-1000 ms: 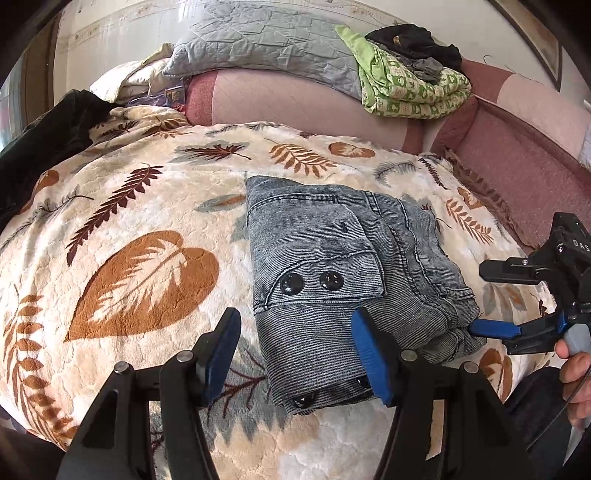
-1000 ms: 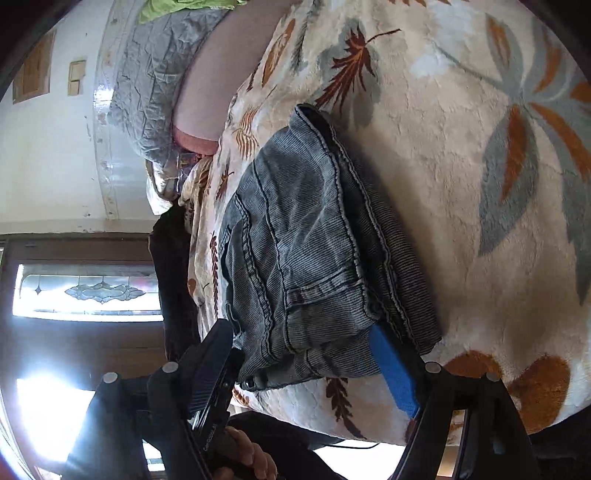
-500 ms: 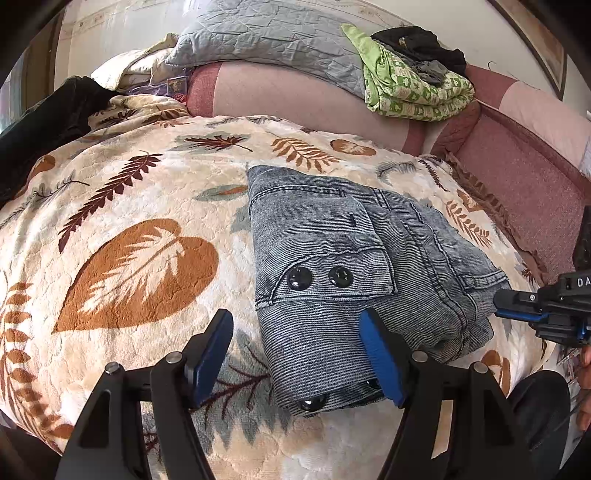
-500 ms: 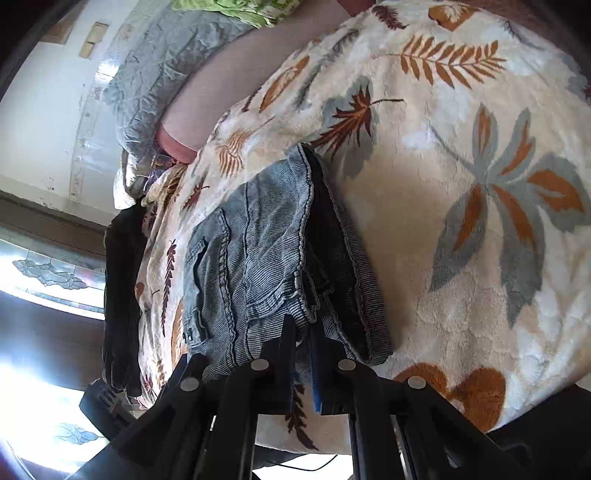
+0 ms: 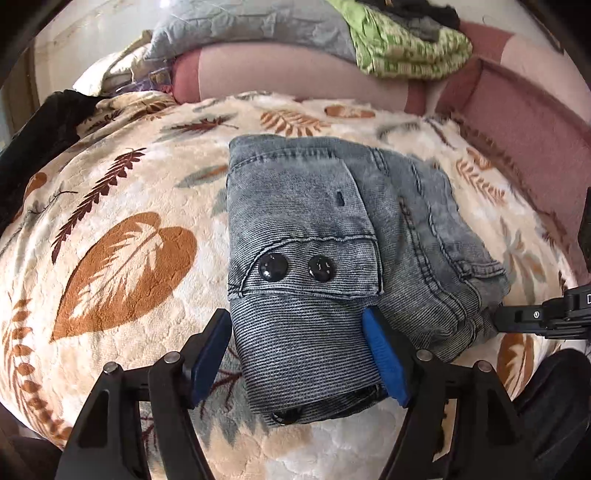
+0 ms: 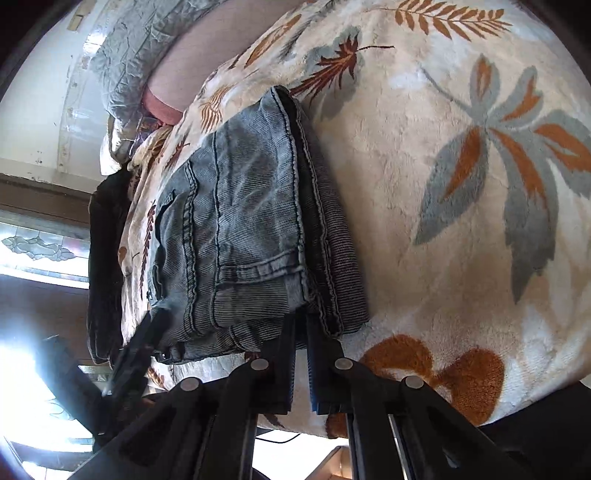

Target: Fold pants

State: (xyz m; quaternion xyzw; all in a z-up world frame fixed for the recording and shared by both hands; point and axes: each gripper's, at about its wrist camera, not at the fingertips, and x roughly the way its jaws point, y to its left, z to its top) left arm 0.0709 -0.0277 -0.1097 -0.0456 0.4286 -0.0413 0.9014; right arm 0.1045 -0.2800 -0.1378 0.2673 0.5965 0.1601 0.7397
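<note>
The grey-blue jeans lie folded into a thick rectangle on the leaf-print blanket, pocket flap with two black buttons on top. My left gripper straddles the near end of the stack. Its jaws are opening, with the denim between the blue pads and no squeeze on it. In the right wrist view the jeans run away from me, and my right gripper is shut on the hem at the near corner. From the left wrist view the right gripper meets the stack's right corner.
A pink sofa back rims the blanket, with a grey quilted pillow and a green cloth pile on it. A black garment lies at the left edge. A person's dark-clad leg is at lower right.
My right gripper's jaws went from wide around the stack's corner to shut at its hem. My left gripper moved forward over the near end of the jeans, its jaws a little wider.
</note>
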